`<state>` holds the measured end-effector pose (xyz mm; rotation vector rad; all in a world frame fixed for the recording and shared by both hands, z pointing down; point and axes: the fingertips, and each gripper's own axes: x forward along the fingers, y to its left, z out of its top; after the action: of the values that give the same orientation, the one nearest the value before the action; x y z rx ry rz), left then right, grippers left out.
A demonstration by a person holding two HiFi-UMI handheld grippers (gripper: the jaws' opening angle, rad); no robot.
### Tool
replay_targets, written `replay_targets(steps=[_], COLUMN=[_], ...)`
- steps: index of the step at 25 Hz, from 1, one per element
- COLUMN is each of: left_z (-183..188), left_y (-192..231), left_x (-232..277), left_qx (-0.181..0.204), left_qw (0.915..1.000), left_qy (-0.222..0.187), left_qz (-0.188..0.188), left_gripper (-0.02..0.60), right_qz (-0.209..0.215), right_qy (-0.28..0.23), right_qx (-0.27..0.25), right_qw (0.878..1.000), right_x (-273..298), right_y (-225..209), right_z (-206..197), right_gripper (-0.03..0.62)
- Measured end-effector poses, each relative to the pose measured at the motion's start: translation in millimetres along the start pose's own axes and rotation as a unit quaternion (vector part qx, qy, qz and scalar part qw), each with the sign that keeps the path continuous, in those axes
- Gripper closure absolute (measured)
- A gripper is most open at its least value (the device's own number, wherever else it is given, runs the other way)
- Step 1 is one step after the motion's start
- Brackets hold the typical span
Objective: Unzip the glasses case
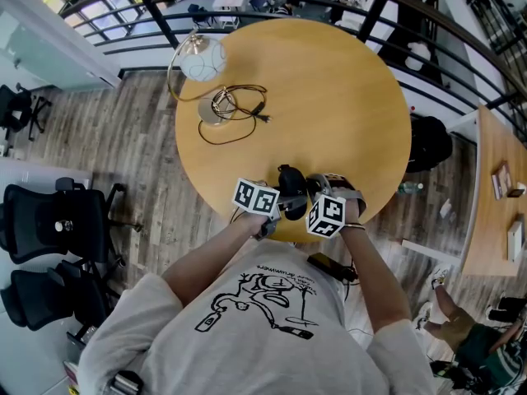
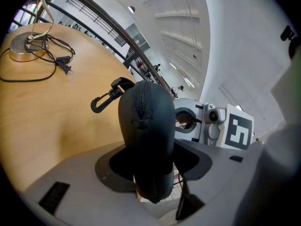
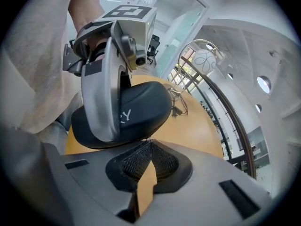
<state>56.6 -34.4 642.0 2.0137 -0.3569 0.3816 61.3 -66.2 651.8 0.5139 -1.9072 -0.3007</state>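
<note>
A: Biggest first?
B: Round wooden table [image 1: 329, 97]; lamp [image 1: 202, 60] and its tangled cord on the far side.
A: Task item?
B: Black glasses case [image 2: 146, 117] at the near table edge; left gripper [image 2: 149, 166] clamps it, jaws spread wide by its body.
A: Right?
B: Right gripper [image 3: 149, 142]: 2 jaws fully together, tips at the case seam; possibly nipping the zip pull, too small to tell.

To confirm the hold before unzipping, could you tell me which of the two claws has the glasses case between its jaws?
The left claw: its jaws clamp the dark glasses case, whereas the right claw's jaws are shut together beside it.
</note>
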Motion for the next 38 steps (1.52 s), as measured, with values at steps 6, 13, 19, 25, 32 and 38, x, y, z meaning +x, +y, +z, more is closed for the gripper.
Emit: replay_targets(steps=[6,13,19,25,32,38], left_z=[-7,-19,-30,-38,-46,-47], left_y=[0,1,1,3,5,6], left_x=[6,11,12,15,15,13], left_qx=[-0.002,-0.003,-0.011,-0.016,-0.017,-0.025], left_qw=[0.9998,0.9990,0.9981,0.9967,0.9947,0.9953], left_qy=[0.019,0.044,0.060,0.079,0.102,0.093], left_qz=[-0.005,-0.004,-0.004,-0.003,-0.001,-0.009], left_gripper=[0.351,0.351,0.351,0.351,0.351,0.348], right_qz=[-0.009,-0.014,-0.021,-0.037,-0.051,-0.040], right_qy=[0.007,0.013,0.023,0.033,0.040,0.025], right_qx=[-0.025,-0.062,-0.108,-0.162,-0.227,-0.103], right_qw=[1.000,0.998,0.994,0.986,0.972,0.994], right_x=[1,4,6,7,8,11], right_y=[-7,-7,-3,-4,-1,-8], right_z=[0,1,4,5,11,6], right_gripper=[0.571,0.571,0.571,0.571,0.571,0.568])
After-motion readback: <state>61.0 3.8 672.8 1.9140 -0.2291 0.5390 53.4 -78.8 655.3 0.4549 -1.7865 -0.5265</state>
